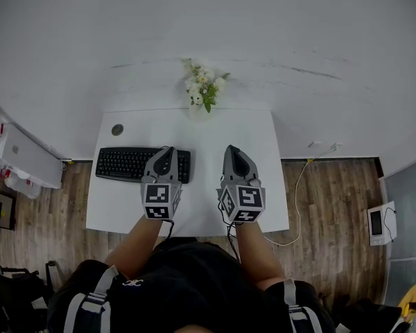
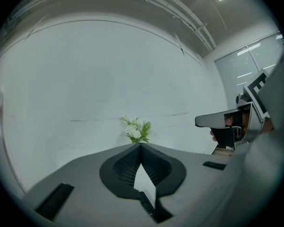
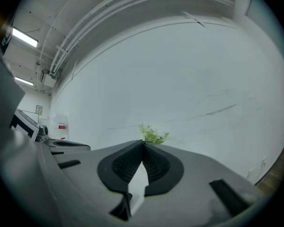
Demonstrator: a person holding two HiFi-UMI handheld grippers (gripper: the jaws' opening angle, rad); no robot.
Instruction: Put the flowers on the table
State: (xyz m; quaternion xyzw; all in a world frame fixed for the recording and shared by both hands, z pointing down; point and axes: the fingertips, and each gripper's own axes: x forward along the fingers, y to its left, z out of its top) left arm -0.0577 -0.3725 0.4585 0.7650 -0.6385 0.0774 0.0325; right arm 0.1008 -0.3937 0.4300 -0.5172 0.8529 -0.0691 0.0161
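Observation:
A small bunch of white flowers with green leaves (image 1: 203,89) stands at the far middle edge of the white table (image 1: 263,151), against the wall. Both grippers hover over the table's near half, pointing toward the flowers and well short of them. My left gripper (image 1: 168,150) is shut and holds nothing; its tip is over the keyboard's right end. My right gripper (image 1: 231,149) is shut and holds nothing too. The left gripper view shows the flowers (image 2: 137,129) just beyond the closed fingertips (image 2: 140,145). In the right gripper view the flowers (image 3: 152,134) peek above the closed fingertips (image 3: 143,143).
A black keyboard (image 1: 128,164) lies on the table's left half, with a round cable hole (image 1: 117,129) behind it. A white wall backs the table. A white cable (image 1: 301,186) trails over the wood floor at right; a white box (image 1: 28,158) stands at left.

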